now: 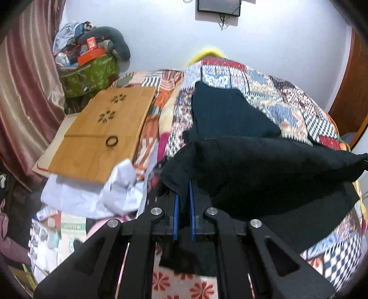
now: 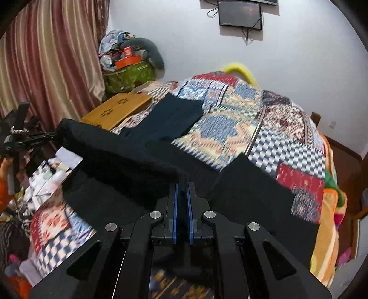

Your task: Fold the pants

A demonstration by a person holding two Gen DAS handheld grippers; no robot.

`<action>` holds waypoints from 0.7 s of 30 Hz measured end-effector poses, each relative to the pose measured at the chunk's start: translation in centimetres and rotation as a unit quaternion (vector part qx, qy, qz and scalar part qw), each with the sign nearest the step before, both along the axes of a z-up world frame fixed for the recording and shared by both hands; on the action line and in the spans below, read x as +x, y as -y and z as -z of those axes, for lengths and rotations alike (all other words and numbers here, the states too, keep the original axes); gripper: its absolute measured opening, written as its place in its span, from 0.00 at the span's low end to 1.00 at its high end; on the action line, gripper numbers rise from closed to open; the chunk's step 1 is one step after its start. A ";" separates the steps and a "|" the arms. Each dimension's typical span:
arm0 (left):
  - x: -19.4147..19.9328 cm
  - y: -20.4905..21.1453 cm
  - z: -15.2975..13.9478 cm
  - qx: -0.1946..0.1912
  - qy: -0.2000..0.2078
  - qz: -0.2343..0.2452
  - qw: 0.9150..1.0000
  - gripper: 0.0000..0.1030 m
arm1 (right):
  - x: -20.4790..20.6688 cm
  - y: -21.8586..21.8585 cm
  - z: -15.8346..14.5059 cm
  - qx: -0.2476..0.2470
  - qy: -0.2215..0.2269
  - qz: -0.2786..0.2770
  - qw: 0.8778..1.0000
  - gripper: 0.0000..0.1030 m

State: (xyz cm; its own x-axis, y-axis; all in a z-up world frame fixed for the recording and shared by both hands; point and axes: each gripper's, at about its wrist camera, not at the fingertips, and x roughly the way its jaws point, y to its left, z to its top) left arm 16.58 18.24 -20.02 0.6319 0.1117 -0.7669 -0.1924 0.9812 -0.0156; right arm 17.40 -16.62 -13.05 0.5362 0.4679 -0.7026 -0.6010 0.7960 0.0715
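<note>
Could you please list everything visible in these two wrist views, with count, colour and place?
pants: one, black, near end lifted, far end lying on the quilt
quilt: one, multicoloured patchwork, covering the bed
wooden board: one, tan, left of the pants
black ring: one, on the board
green bag: one, piled with clutter, by the wall
curtain: one, pink-striped, left
screen: one, dark, on the wall
left gripper: one, black with blue pads, shut on the pants
right gripper: one, same colours, shut on the pants

pants on quilt, wooden board left of them
</note>
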 end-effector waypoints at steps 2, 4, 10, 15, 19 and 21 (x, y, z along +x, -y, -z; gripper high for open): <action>-1.0 -0.2 1.2 -0.008 -0.018 -0.002 1.000 0.07 | -1.2 -0.1 0.5 -0.003 -0.003 -0.005 1.000 0.06; -1.9 -0.4 2.3 -0.011 -0.035 -0.010 0.999 0.09 | -2.1 0.0 1.1 -0.005 -0.009 -0.003 1.000 0.07; -4.2 -2.2 3.6 -0.013 -0.053 -0.044 0.998 0.09 | -3.0 1.3 1.7 0.002 -0.054 0.014 0.998 0.14; -4.1 -2.8 2.4 -0.012 -0.042 -0.055 0.998 0.26 | -3.1 2.9 -0.2 0.010 -0.041 0.036 0.998 0.17; -2.2 -1.8 1.2 -0.005 -0.025 -0.045 0.999 0.44 | -1.9 4.1 -1.7 0.026 -0.023 0.064 0.997 0.40; -1.0 -1.2 1.0 -0.004 -0.023 -0.039 0.999 0.49 | -0.6 4.6 -1.9 0.027 -0.017 0.080 0.996 0.42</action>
